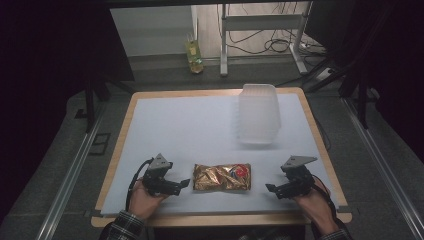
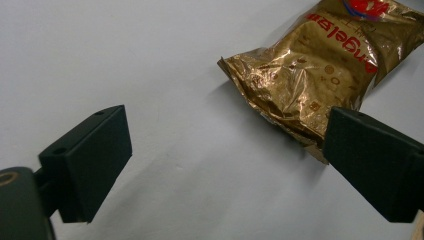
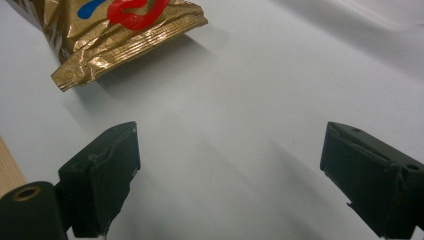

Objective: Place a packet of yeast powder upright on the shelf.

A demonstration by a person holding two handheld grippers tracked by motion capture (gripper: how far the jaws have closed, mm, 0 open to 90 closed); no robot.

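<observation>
White-topped table [image 1: 200,125] carries a gold snack bag [image 1: 222,177] and clear container [image 1: 258,114].

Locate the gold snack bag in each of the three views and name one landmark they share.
High view: the gold snack bag lies at the table's near middle, between the left gripper and right gripper.
Left gripper view: upper right, partly behind the right-hand jaw.
Right gripper view: upper left corner, beyond the jaws.
Shared landmark: the white table cover.

Looks like a lab setup. Dark curtains [image 1: 45,60] box in the table [image 1: 215,95], and cables [image 1: 270,45] sprawl under a metal frame [image 1: 260,22] behind.
</observation>
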